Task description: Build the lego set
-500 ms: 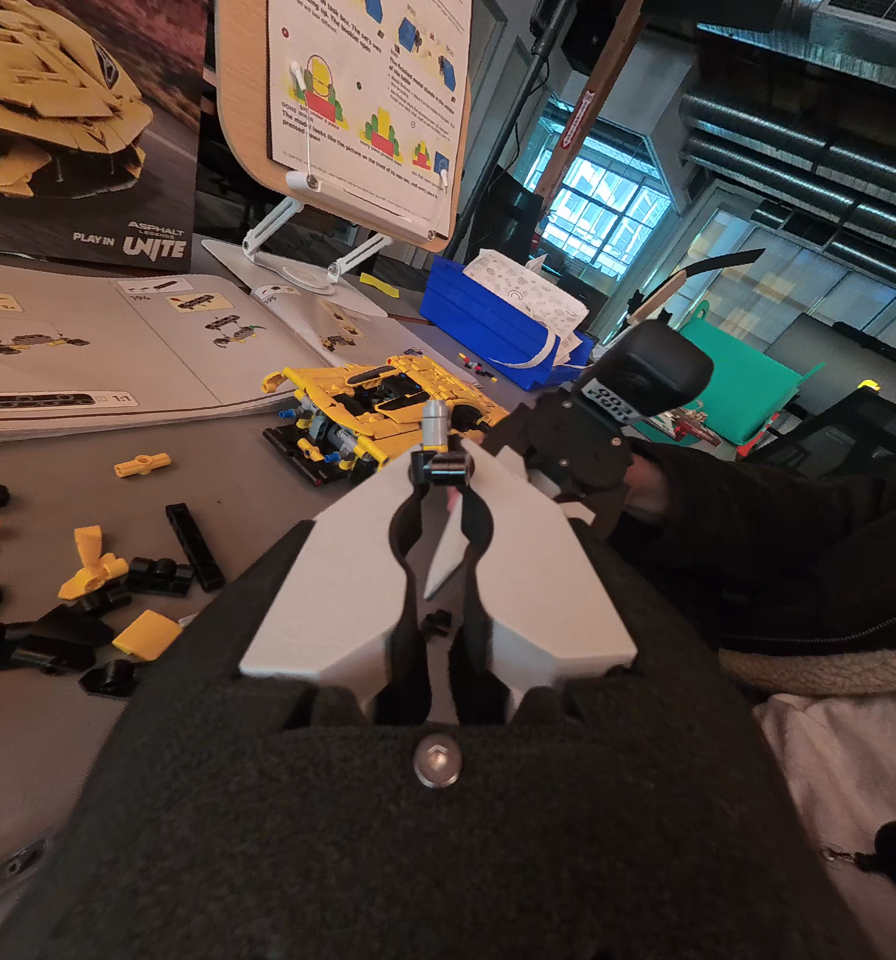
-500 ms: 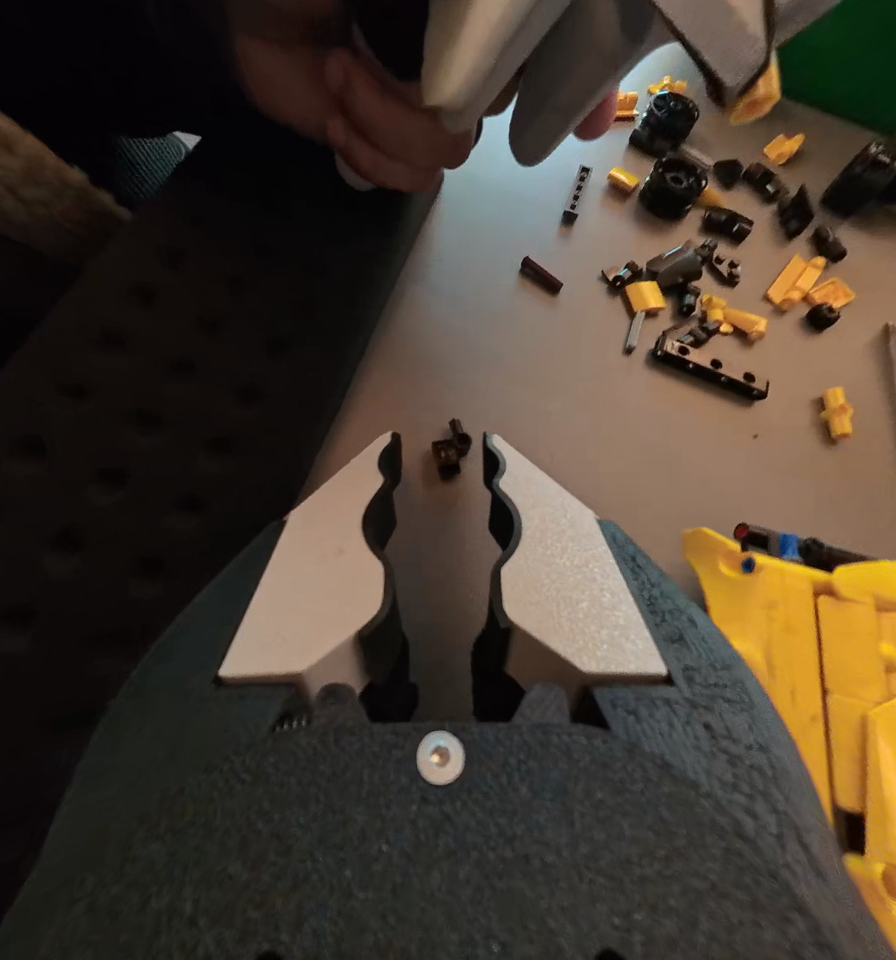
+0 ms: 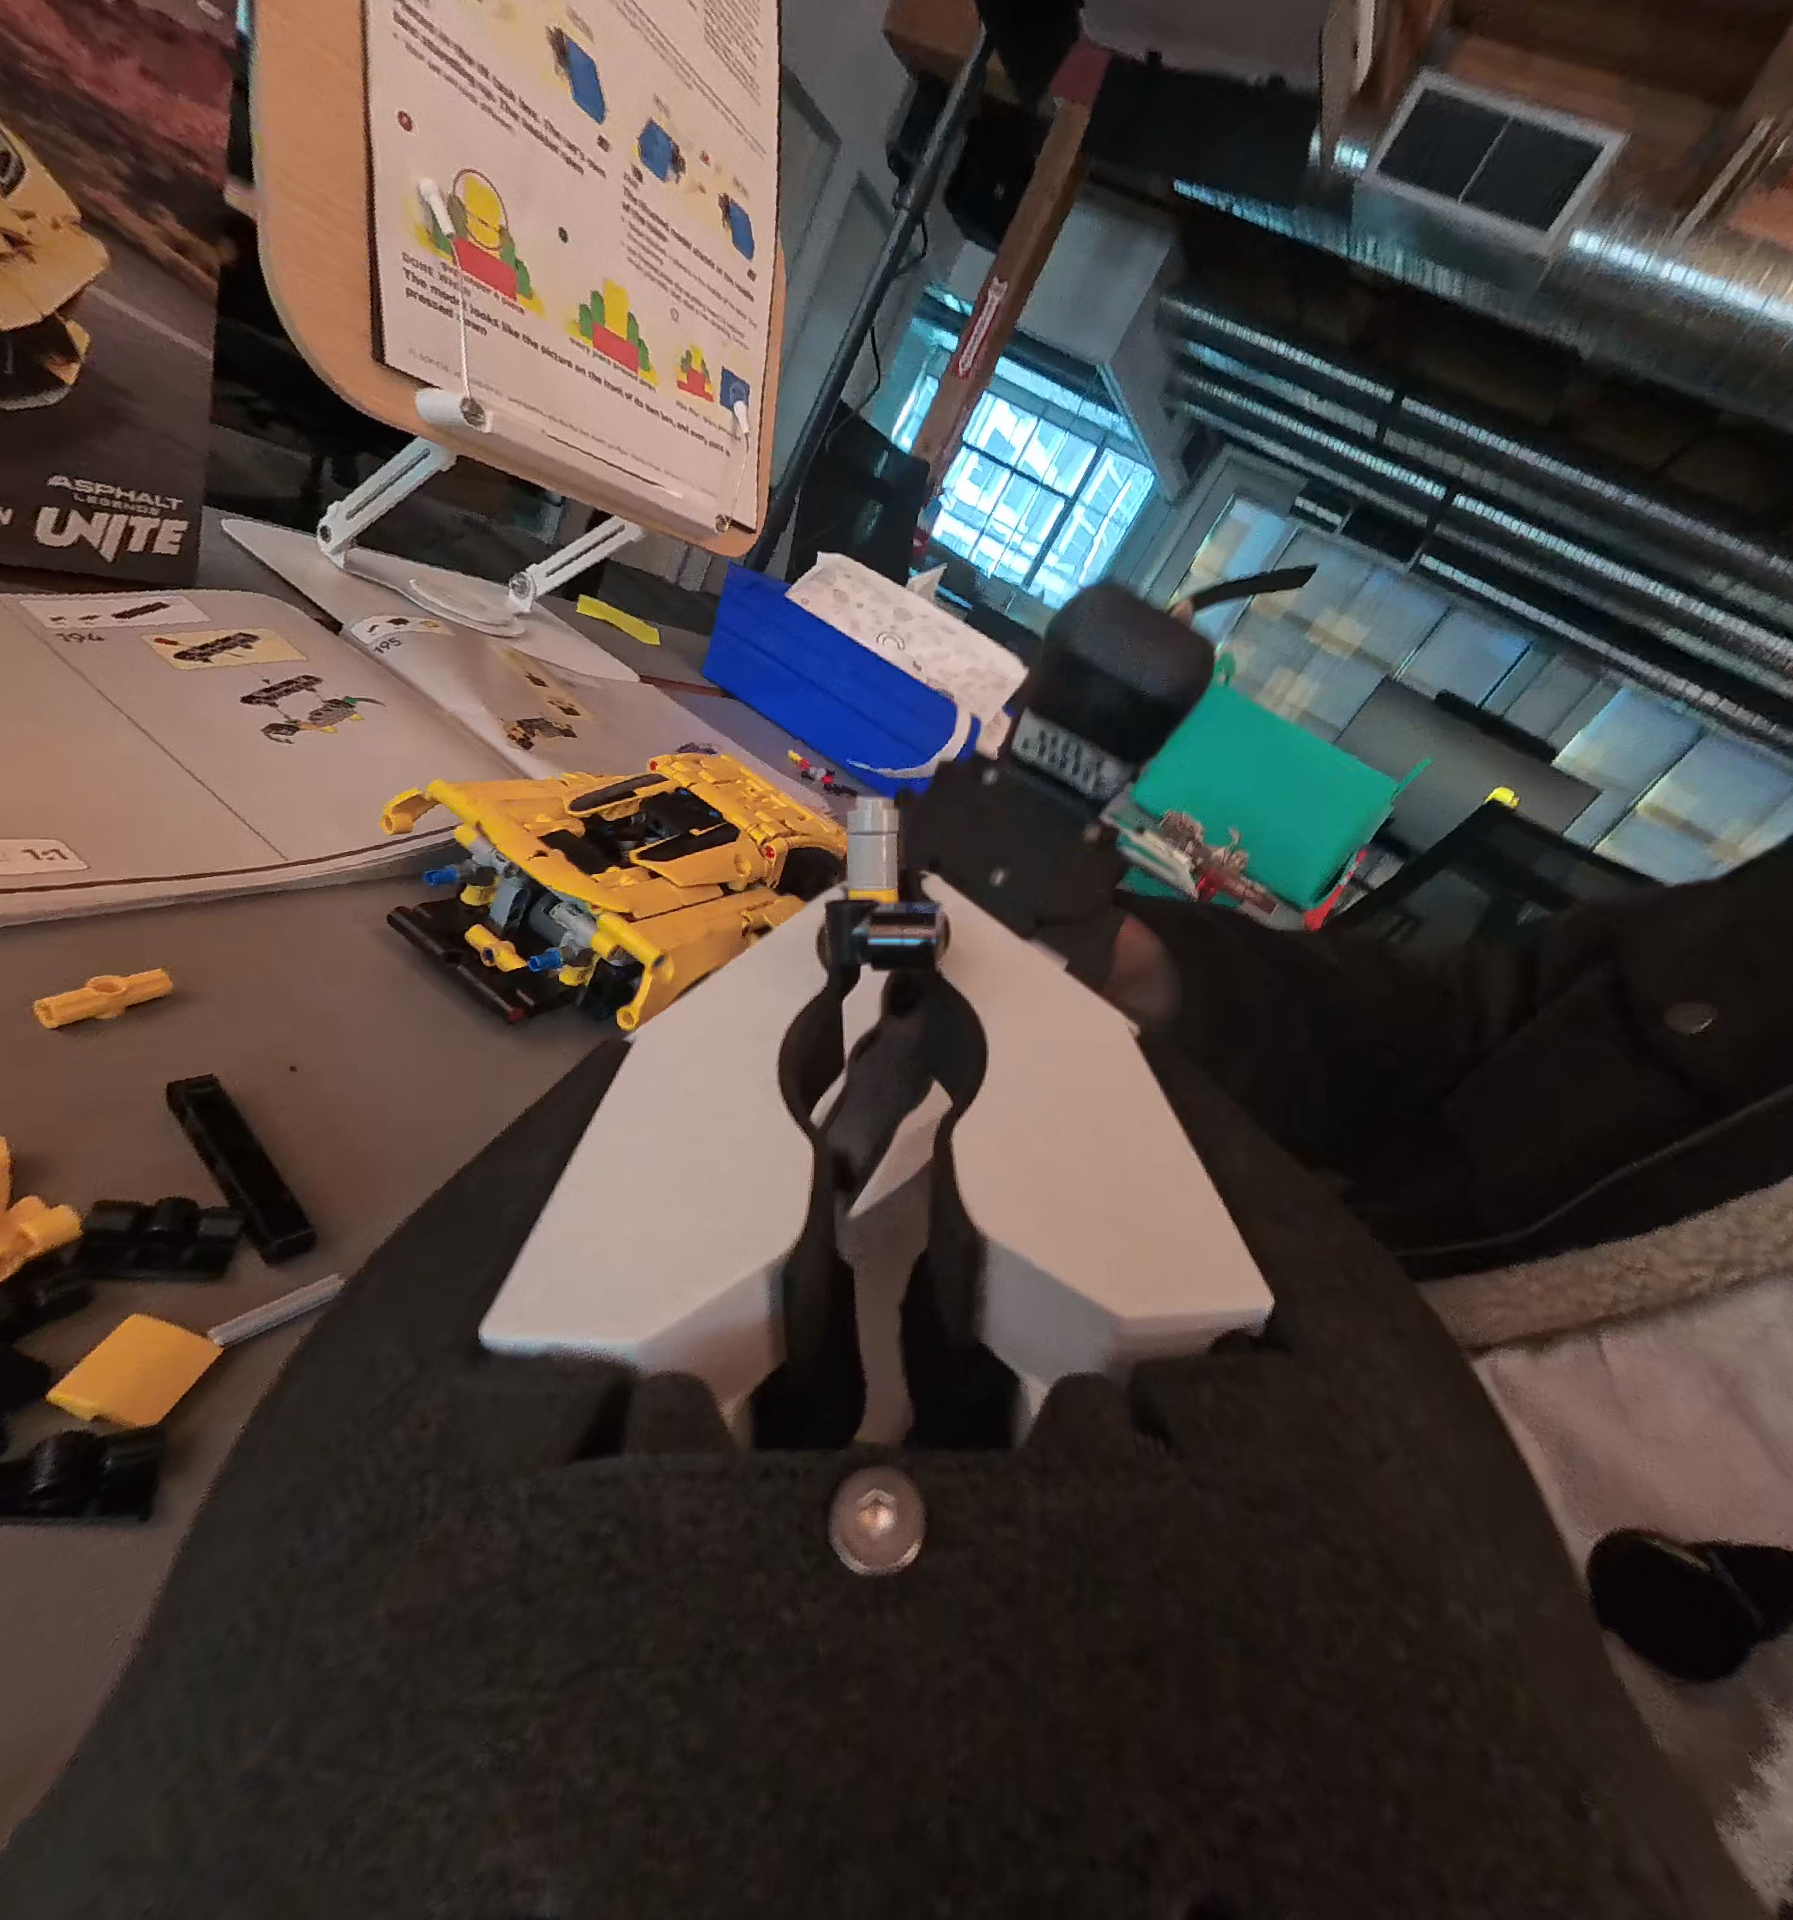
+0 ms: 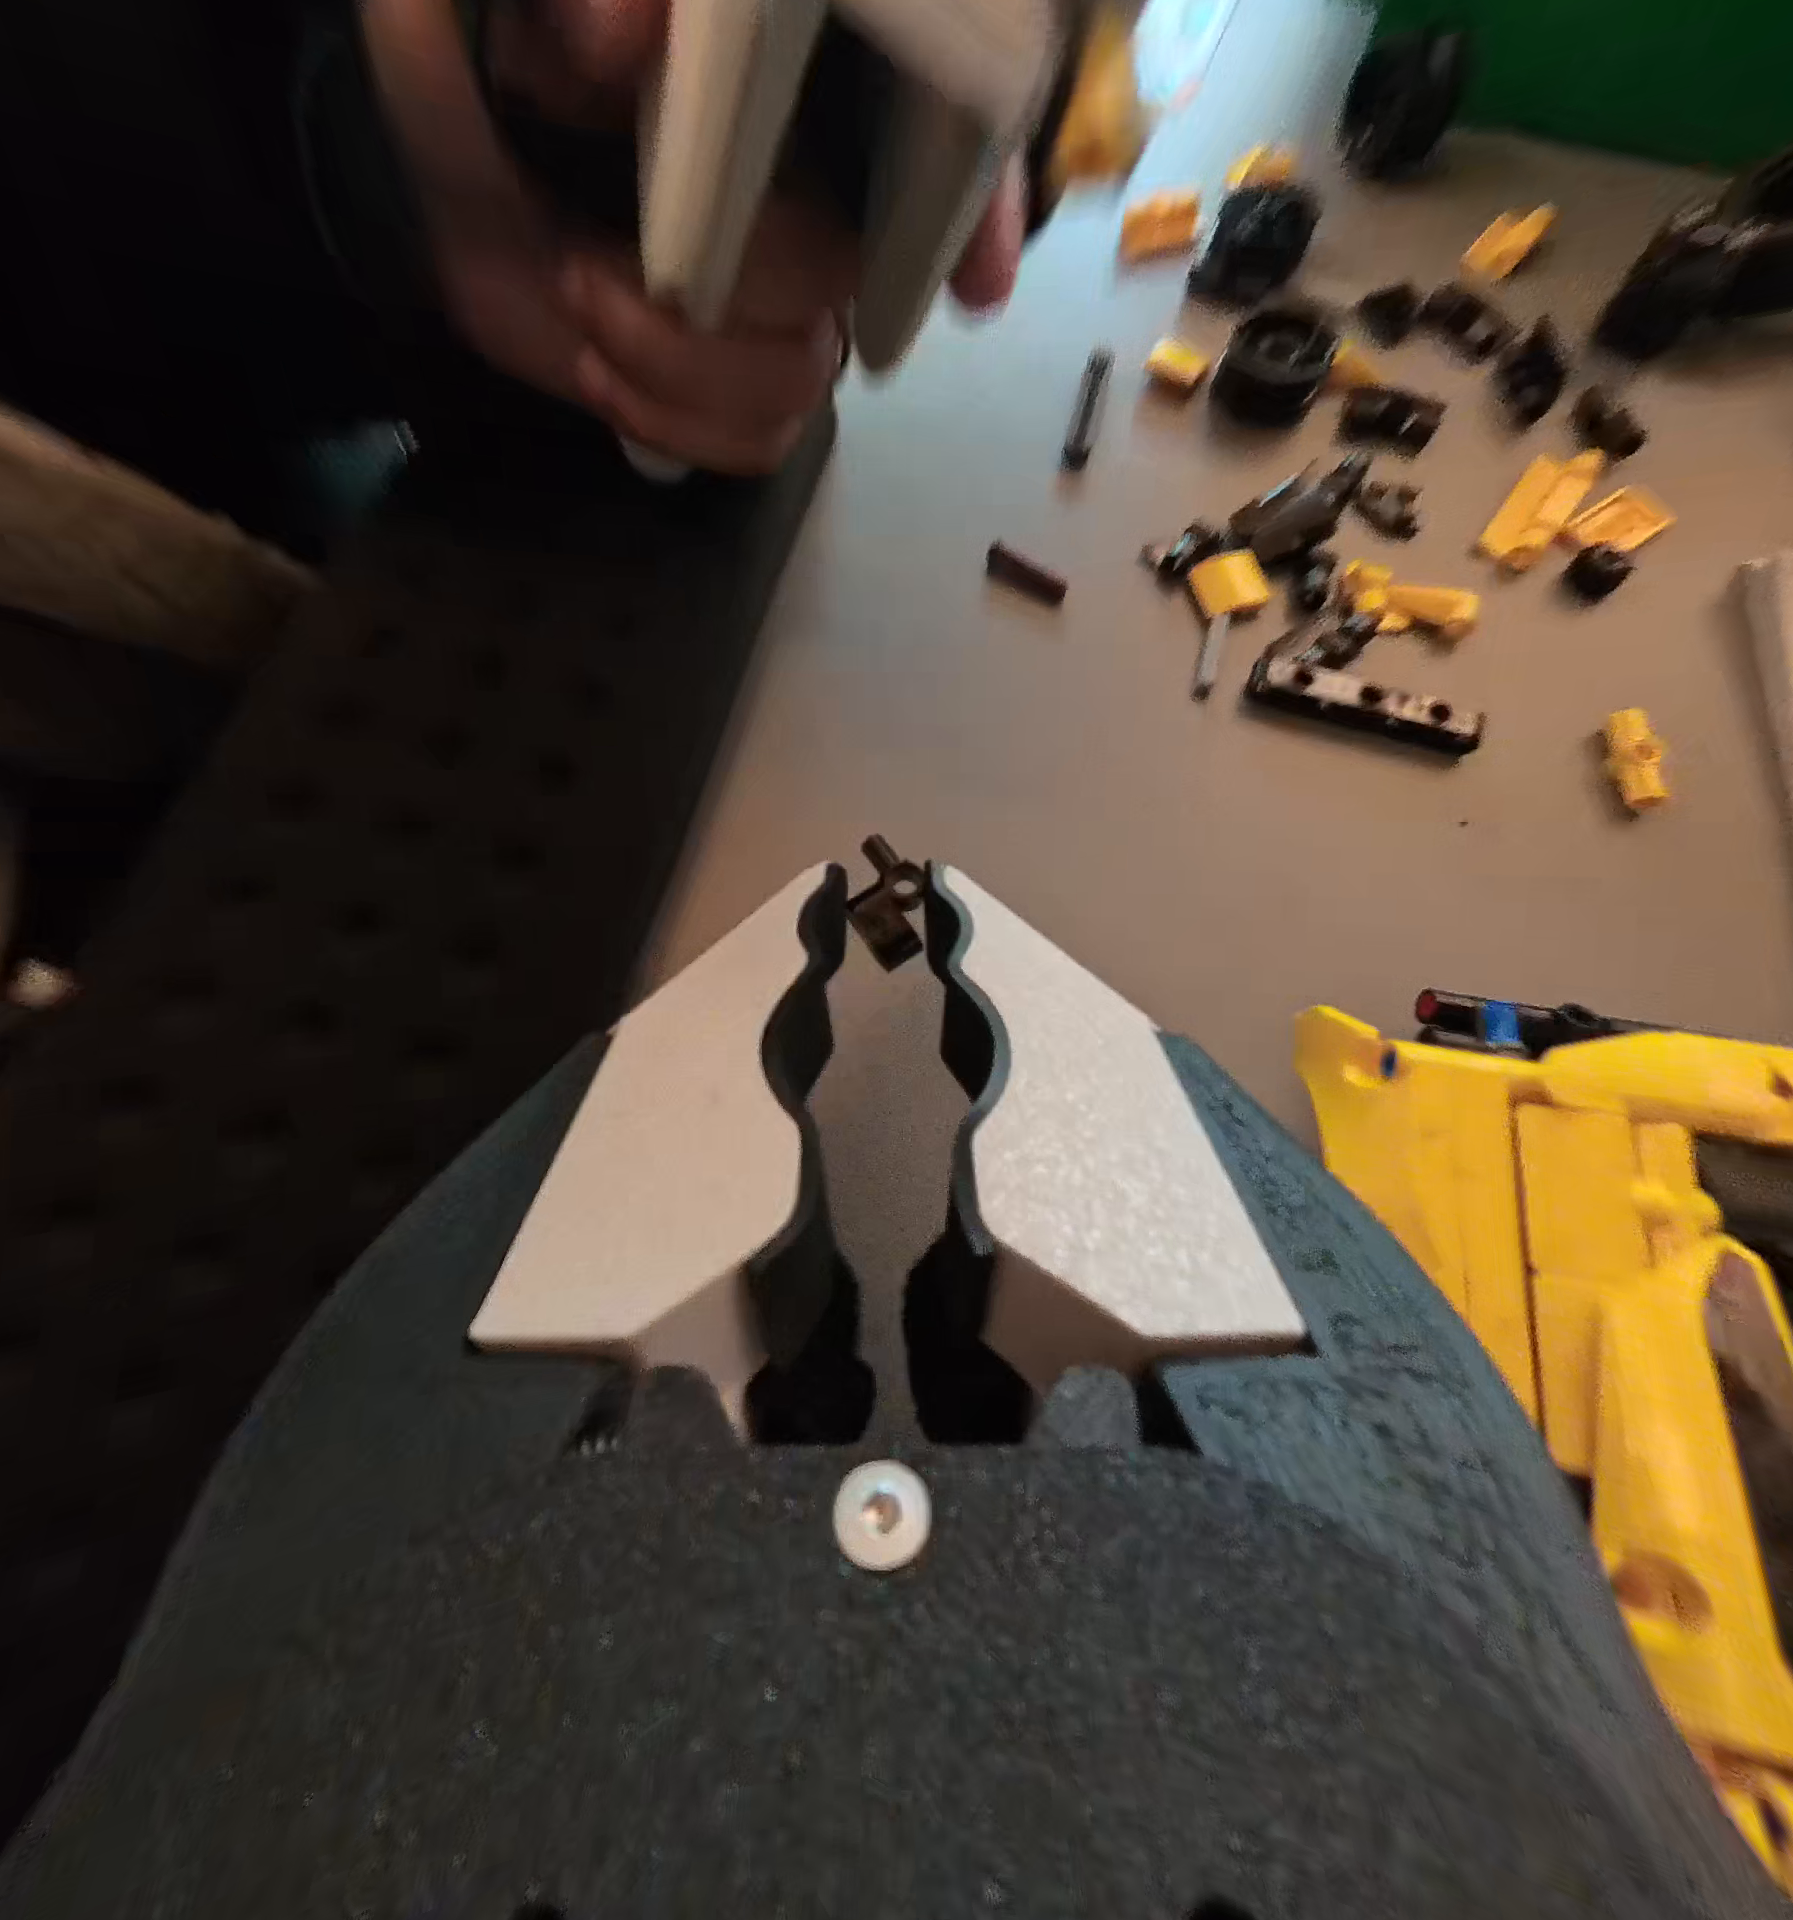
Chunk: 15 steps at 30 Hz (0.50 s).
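Left gripper [image 3: 887,925]: jaws nearly together, pinching a small black connector [image 3: 897,925] at their very tips, with a grey peg [image 3: 872,844] standing upright above the tips. It is raised off the table, as it was half a second ago.

Right gripper [image 4: 881,899]: jaws narrow. A small black pin piece [image 4: 884,909] now sits between the tips, touching or nearly touching both.

What changed: half a second ago this black piece lay on the table just ahead of wider jaws; the jaws have since come forward and drawn in around it. Motion blur hides whether it has lifted, and whether the grip is firm I cannot tell.

Car model: the yellow car [image 3: 622,878] sits beyond and to the left of the left jaws; in the right wrist view its yellow panels [image 4: 1598,1247] lie just right of the jaws.

Loose parts: yellow and black pieces [image 4: 1370,623] are scattered ahead and to the right of the right jaws.

Meaning for the task: likely a pickup in progress, so each gripper has one small part to join before fitting to the car.
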{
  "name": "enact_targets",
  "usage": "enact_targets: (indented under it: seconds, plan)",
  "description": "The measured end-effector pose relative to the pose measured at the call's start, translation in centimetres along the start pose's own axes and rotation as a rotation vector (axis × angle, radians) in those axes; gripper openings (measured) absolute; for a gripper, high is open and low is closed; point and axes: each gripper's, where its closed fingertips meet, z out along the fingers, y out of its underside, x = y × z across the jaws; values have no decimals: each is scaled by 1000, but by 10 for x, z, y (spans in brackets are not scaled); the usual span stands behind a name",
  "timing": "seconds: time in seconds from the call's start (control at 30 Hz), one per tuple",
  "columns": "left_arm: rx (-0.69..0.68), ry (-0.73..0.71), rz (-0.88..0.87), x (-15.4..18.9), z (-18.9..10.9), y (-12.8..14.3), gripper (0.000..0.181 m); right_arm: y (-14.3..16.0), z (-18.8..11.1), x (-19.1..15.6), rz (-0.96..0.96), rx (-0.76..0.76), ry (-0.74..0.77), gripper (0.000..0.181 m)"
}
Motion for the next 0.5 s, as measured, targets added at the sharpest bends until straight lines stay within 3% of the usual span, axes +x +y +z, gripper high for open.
enact_targets:
  seconds: [0.2,0.5]
  plan:
    - [-62,4,281,22,12,10,7,-53,-50,2,289,277,-1,13]
    - [-87,-26,402,24,19,16,7,-68,-58,-1,343,330,-14,13]
